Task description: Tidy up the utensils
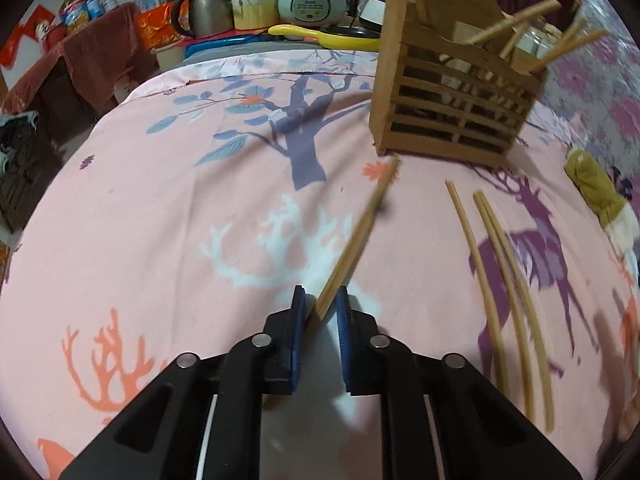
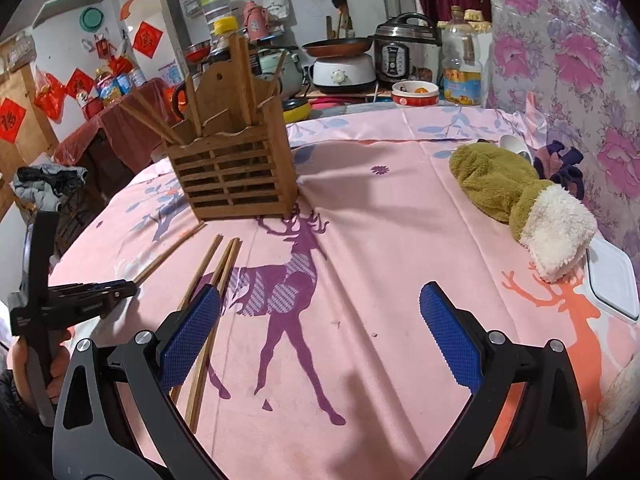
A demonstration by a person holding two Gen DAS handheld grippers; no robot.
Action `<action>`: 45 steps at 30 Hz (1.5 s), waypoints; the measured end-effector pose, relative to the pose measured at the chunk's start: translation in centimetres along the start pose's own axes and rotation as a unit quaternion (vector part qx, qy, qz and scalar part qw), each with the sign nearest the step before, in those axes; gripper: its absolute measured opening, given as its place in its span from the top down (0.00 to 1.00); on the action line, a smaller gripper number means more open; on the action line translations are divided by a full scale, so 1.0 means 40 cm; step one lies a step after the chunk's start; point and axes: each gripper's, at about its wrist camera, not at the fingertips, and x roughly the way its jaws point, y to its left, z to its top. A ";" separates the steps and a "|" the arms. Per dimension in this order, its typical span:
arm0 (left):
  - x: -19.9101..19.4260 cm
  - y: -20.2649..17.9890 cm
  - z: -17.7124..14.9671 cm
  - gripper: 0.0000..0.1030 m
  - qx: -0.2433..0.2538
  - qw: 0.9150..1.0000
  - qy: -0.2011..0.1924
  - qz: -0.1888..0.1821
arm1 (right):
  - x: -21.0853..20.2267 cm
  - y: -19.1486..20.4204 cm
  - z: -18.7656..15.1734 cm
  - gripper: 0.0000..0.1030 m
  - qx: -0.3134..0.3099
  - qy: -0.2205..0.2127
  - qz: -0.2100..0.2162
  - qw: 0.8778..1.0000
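Observation:
My left gripper (image 1: 321, 304) is shut on a wooden chopstick (image 1: 360, 232), whose far tip points at the foot of the wooden slatted utensil holder (image 1: 452, 112). The holder stands upright with several chopsticks in it. Three loose chopsticks (image 1: 504, 292) lie on the pink cloth to the right of my left gripper. In the right wrist view the holder (image 2: 236, 168) stands at the upper left, the loose chopsticks (image 2: 208, 304) lie by my left finger, and the left gripper (image 2: 120, 290) holds its chopstick (image 2: 168, 254). My right gripper (image 2: 320, 332) is open and empty above the cloth.
A green and white plush mitten (image 2: 516, 204) lies at the right, with a white lidded box (image 2: 612, 284) beside it. Cookers, a kettle, a yellow pan (image 1: 320, 36) and bottles stand behind the table's far edge. A floral wall covering (image 2: 580, 60) is at the right.

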 end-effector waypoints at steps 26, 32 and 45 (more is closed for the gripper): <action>-0.018 0.050 -0.023 0.33 -0.034 0.999 0.006 -0.010 | 0.115 0.154 -0.108 0.94 -0.137 0.113 0.029 0.984; -0.034 0.062 -0.044 0.36 -0.037 0.999 0.004 -0.015 | 0.106 0.081 -0.105 0.92 -0.099 0.119 0.041 0.987; -0.077 0.061 -0.114 0.65 0.013 1.000 -0.005 -0.007 | 0.023 -0.009 -0.108 0.76 -0.056 0.079 0.062 0.993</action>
